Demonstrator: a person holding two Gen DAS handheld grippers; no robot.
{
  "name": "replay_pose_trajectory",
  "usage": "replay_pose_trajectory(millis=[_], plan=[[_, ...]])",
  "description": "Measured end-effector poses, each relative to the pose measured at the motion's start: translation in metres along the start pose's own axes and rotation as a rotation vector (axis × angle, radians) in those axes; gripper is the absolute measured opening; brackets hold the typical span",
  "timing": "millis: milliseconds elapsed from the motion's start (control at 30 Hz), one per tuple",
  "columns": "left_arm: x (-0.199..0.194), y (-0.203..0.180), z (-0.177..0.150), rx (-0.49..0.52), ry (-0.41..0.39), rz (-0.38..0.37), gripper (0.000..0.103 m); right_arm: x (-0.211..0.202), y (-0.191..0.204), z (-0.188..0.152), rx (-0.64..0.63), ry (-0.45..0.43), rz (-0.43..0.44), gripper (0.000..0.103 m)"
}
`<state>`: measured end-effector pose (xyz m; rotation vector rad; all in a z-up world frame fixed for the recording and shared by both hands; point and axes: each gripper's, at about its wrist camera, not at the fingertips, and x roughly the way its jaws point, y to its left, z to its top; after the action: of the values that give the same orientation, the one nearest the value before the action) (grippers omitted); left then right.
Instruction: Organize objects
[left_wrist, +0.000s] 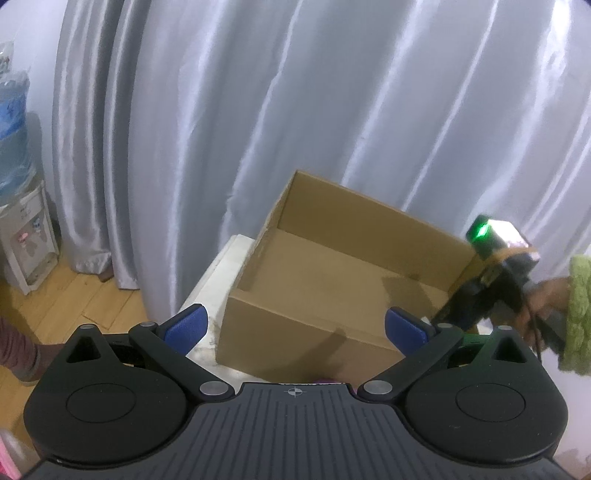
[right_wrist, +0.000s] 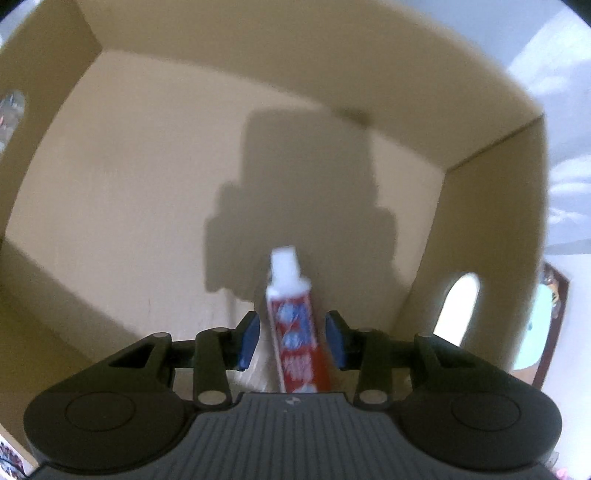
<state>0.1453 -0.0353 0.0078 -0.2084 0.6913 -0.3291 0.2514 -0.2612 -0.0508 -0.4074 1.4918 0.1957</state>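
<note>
The right tool (right_wrist: 291, 334) points down into the open cardboard box (right_wrist: 491, 236), and a red, white and blue tube (right_wrist: 295, 332) with a white cap stands between its blue pads (right_wrist: 248, 339). A thin gap shows on each side of the tube, so the pads seem to have let go rather than to be clamping it; blur leaves the contact uncertain. The tube is inside the box, near the wall with the oval handle hole, cap toward the bare box floor, which fits a drop-off for sorting. The box sits on a white table (left_wrist: 212, 284), close to its far edge by the grey curtain (left_wrist: 258, 110), with open flaps giving access from above. The left tool (left_wrist: 295, 326) hovers before the box's near wall, its pads spread wide and empty, probably waiting clear so the right tool (left_wrist: 491, 273) has room.
</note>
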Motion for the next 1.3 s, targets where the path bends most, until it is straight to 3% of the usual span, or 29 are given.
replay_pose_trajectory(millis=[100,167,500,700,800,833,867,933,967,1133,1300], plan=[[-0.001,-0.002,0.0,0.009,-0.003,0.002,0.103,0.006,0.01,-0.013,-0.038,0.0,-0.035,0.039],[-0.001,-0.003,-0.001,0.01,-0.004,0.007,0.103,0.002,0.008,-0.015,-0.01,-0.016,-0.029,0.031],[0.001,-0.002,-0.005,0.021,0.019,0.001,0.103,-0.023,-0.022,0.002,0.237,-0.093,0.01,0.03],[-0.002,0.001,-0.009,0.051,0.042,0.025,0.103,-0.03,-0.032,0.004,0.382,-0.125,-0.014,0.031],[-0.007,0.003,-0.012,0.057,0.051,0.046,0.103,-0.039,-0.027,-0.001,0.372,-0.152,-0.024,0.04],[-0.009,0.003,-0.012,0.057,0.053,0.052,0.103,-0.046,-0.024,-0.004,0.358,-0.173,-0.034,0.051],[-0.011,0.003,-0.013,0.057,0.055,0.057,0.103,-0.052,-0.021,-0.008,0.348,-0.194,-0.042,0.055],[-0.017,0.002,-0.015,0.058,0.051,0.064,0.103,-0.08,-0.01,-0.024,0.344,-0.244,-0.032,0.057],[-0.02,-0.001,-0.016,0.062,0.052,0.068,0.103,-0.074,-0.021,-0.02,0.347,-0.267,-0.017,0.057],[-0.034,-0.011,-0.029,0.086,0.069,0.066,0.103,-0.121,-0.013,-0.072,0.334,-0.423,0.176,0.062],[-0.044,-0.019,-0.046,0.146,0.071,0.082,0.103,-0.16,0.009,-0.156,0.284,-0.553,0.4,0.071]])
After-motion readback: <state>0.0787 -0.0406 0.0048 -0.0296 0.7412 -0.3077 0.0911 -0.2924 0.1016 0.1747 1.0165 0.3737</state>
